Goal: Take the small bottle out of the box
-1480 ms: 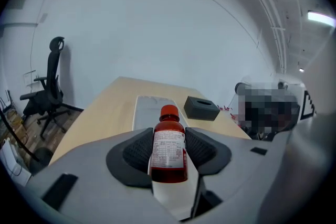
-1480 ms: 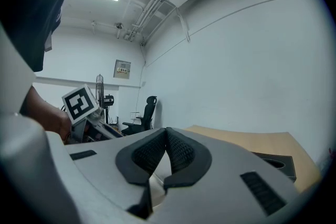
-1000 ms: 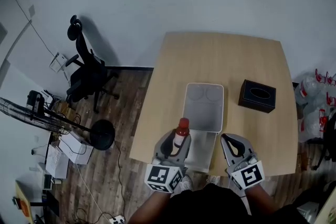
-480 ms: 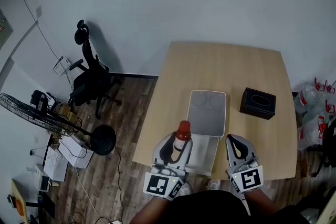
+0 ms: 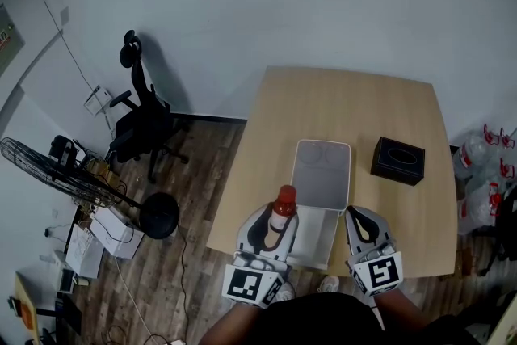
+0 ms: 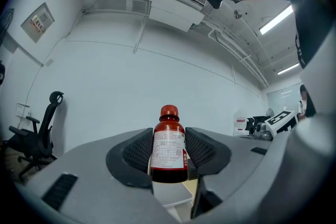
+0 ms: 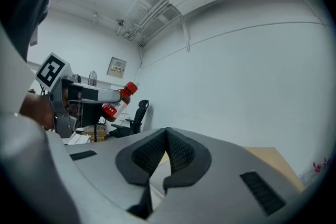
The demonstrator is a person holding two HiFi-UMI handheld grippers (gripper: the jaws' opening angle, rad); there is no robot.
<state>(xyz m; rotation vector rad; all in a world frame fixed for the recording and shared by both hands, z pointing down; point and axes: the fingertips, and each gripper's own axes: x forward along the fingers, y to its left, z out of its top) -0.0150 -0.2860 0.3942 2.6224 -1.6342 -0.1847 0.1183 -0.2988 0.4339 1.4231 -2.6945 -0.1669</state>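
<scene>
A small dark bottle (image 5: pixel 282 208) with a red cap and a white label is held upright between the jaws of my left gripper (image 5: pixel 273 220), lifted above the near left corner of the white box (image 5: pixel 322 166). In the left gripper view the bottle (image 6: pixel 168 150) fills the gap and both pads press its sides. My right gripper (image 5: pixel 363 224) hangs at the near right of the box with its pads together and nothing in them. From the right gripper view the bottle (image 7: pixel 118 100) shows at the left, tilted, in the other gripper.
The white box's lid (image 5: pixel 313 236) lies at the table's near edge. A black tissue box (image 5: pixel 397 160) sits on the wooden table (image 5: pixel 339 105) to the right. An office chair (image 5: pixel 139 124) and a fan (image 5: pixel 56 174) stand on the floor at the left.
The bottle has stayed in the left gripper, raised slightly. The head view has shifted a little, so the table sits lower and further right in the picture.
</scene>
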